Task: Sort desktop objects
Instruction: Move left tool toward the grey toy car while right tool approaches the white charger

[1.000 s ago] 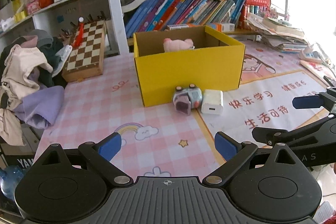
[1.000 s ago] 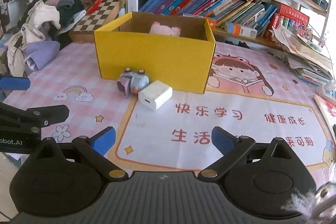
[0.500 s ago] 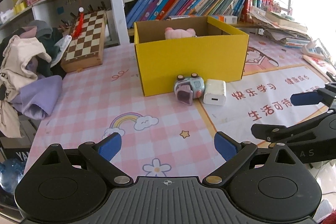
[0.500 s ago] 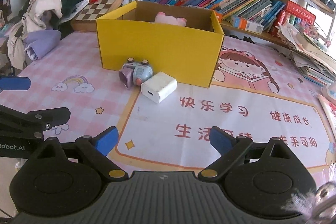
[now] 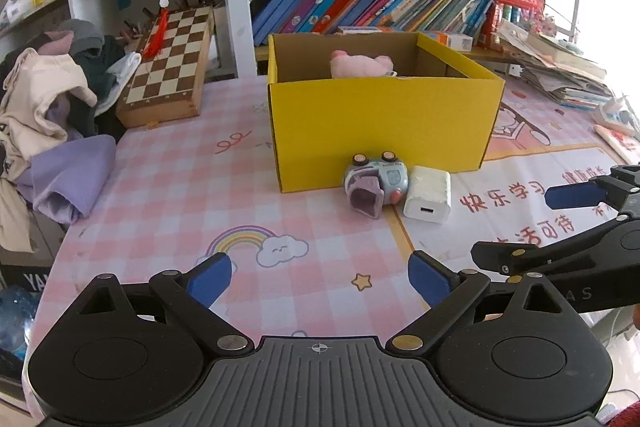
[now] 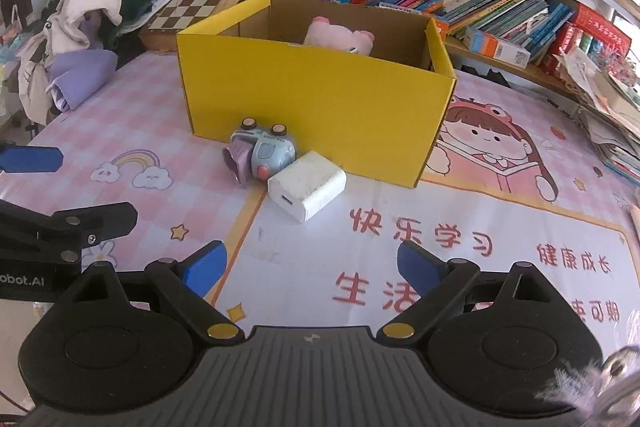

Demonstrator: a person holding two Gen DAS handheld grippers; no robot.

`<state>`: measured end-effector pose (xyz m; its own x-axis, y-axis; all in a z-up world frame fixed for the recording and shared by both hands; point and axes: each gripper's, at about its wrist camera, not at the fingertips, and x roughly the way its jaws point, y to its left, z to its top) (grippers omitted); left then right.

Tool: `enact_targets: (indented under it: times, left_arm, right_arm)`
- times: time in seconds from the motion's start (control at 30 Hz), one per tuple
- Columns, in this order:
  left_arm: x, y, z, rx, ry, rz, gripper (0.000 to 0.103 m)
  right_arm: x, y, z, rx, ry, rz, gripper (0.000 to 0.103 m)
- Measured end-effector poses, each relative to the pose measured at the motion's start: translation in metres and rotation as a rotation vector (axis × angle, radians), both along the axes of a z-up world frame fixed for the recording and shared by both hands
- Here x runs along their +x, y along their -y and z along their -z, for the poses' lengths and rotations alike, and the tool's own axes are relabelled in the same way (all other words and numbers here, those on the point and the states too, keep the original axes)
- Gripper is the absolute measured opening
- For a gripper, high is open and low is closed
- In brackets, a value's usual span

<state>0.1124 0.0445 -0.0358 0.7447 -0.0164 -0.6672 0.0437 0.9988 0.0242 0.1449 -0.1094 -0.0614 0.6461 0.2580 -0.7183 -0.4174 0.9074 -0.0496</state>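
- The left gripper (image 5: 319, 277) is seen low in the frame of its own view, jaws spread wide with nothing between them, held above the pink checked mat (image 5: 172, 195) on the table.
- The right gripper (image 6: 310, 267) is likewise seen low in its frame, jaws spread wide and empty, above the white panel of the mat with red characters.
- Each gripper is visible at the edge of the other's view: the right one at the right edge, the left one at the left edge.
- A yellow box (image 5: 382, 127) is placed upright at the centre of the frame, open at the top.
- A pink plush toy (image 5: 360, 65) is lodged inside the box, toward its far wall.
- A small toy camera (image 5: 374, 183), pale blue with a lilac lens, is found lying against the near wall of the box.
- A white charger (image 5: 428, 193) lies just to the right of the toy camera, touching it or nearly so.
- A chessboard (image 5: 168, 65) leans at the upper left; a heap of clothes (image 5: 52, 119) occupies the left edge.
- Rows of books (image 5: 372, 3) are noted on the shelf behind the box.
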Motion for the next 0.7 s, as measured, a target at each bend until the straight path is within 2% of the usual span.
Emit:
enact_targets:
  times: [0.23, 0.7]
  left_arm:
    - [0.016, -0.005, 0.000, -0.026, -0.007, -0.049, 0.097]
    - [0.041, -0.003, 0.004, -0.014, -0.033, -0.112, 0.097]
  right_arm:
    - [0.024, -0.004, 0.007, -0.002, -0.034, -0.047, 0.094]
    - [0.073, -0.015, 0.023, -0.007, -0.106, -0.147, 0.094]
